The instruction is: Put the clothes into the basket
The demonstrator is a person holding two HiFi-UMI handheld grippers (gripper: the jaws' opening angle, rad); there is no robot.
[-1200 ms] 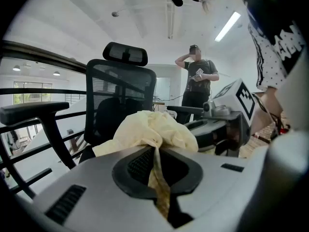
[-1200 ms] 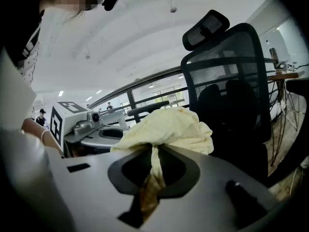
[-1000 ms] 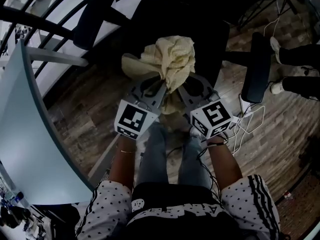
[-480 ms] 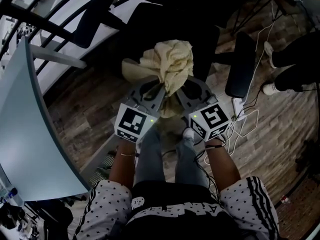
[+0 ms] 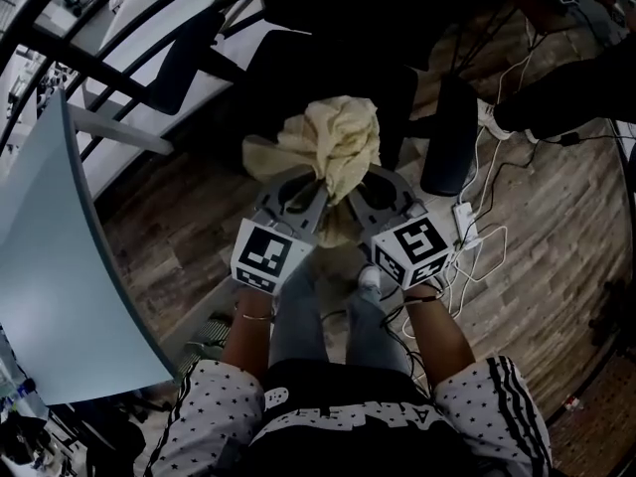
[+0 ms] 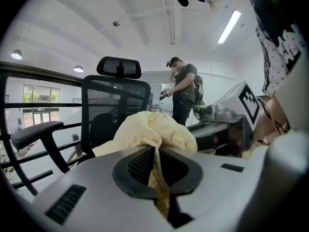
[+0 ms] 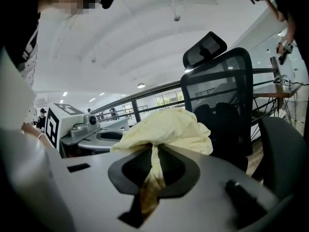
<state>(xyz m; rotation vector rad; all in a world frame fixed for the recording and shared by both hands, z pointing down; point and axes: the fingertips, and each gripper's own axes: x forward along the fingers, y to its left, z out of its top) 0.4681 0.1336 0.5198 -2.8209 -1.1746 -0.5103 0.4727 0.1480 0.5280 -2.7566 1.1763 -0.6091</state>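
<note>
So the clothes here are really just one crumpled pale yellow cloth, held up off the floor in front of the person, right in front of a black mesh office chair. Both grippers have it at once: the left gripper has its jaws squeezed tight on a fold of the fabric, and the right gripper is pinching another fold just beside it, so the two sit almost side by side with their tips angled in toward each other. Most of the cloth puffs out in a bunch past the jaws, and a darker strip of it trails back through each pinch. The marker cubes sit behind the jaws, closer to the person's wrists. Below are the person's legs in jeans and a wood-look floor. A light blue tabletop is off to the left, a black railing runs across the top left, and white cables lie on the floor to the right. Another person stands in the background.
</note>
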